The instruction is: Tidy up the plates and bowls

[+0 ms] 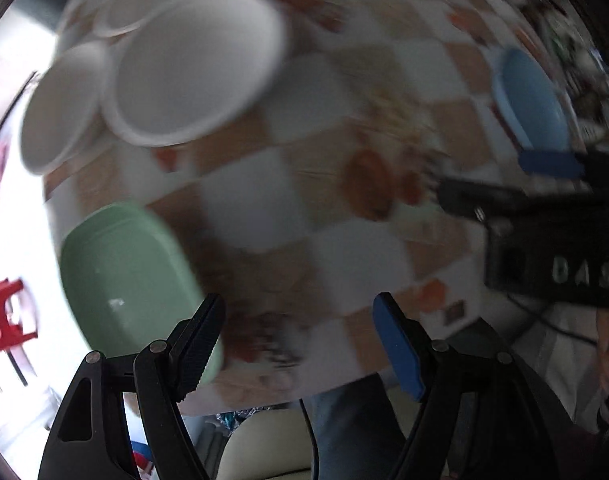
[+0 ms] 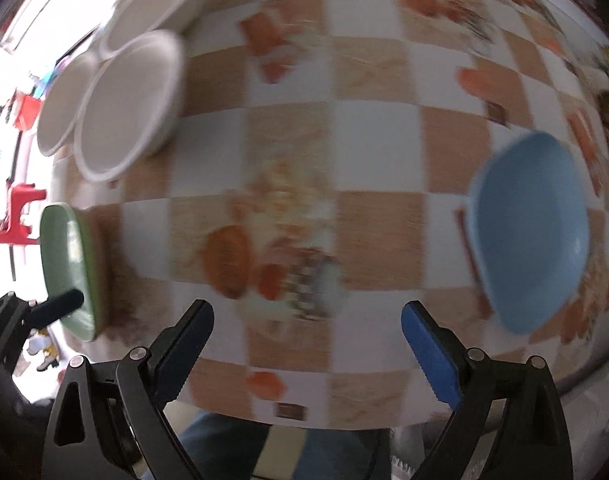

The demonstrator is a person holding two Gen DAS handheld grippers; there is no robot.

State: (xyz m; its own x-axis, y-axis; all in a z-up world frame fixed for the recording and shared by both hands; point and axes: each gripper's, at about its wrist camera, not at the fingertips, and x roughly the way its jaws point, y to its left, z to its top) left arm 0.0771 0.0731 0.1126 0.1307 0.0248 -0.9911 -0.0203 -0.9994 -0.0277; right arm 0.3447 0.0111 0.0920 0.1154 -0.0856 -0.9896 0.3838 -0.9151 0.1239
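Observation:
My left gripper [image 1: 298, 332] hangs open over the checked tablecloth with nothing between its fingers. A green bowl [image 1: 128, 272] sits just left of its black finger. Three white plates [image 1: 196, 68] cluster at the far left, overlapping. In the right wrist view my right gripper [image 2: 308, 328] is open over bare cloth. A blue bowl [image 2: 532, 232] lies to its right, apart from it. The green bowl [image 2: 68, 268] is at the left edge, with a black finger [image 2: 62, 303] of the left gripper beside its rim. Both views are blurred.
The tablecloth [image 2: 376, 140] carries orange and white squares with food prints. Its near edge runs just beyond my fingers, with a person's jeans [image 2: 208, 432] below it. A red stool [image 1: 4, 320] stands on the floor at left. A pale chair seat [image 1: 264, 448] shows under the table edge.

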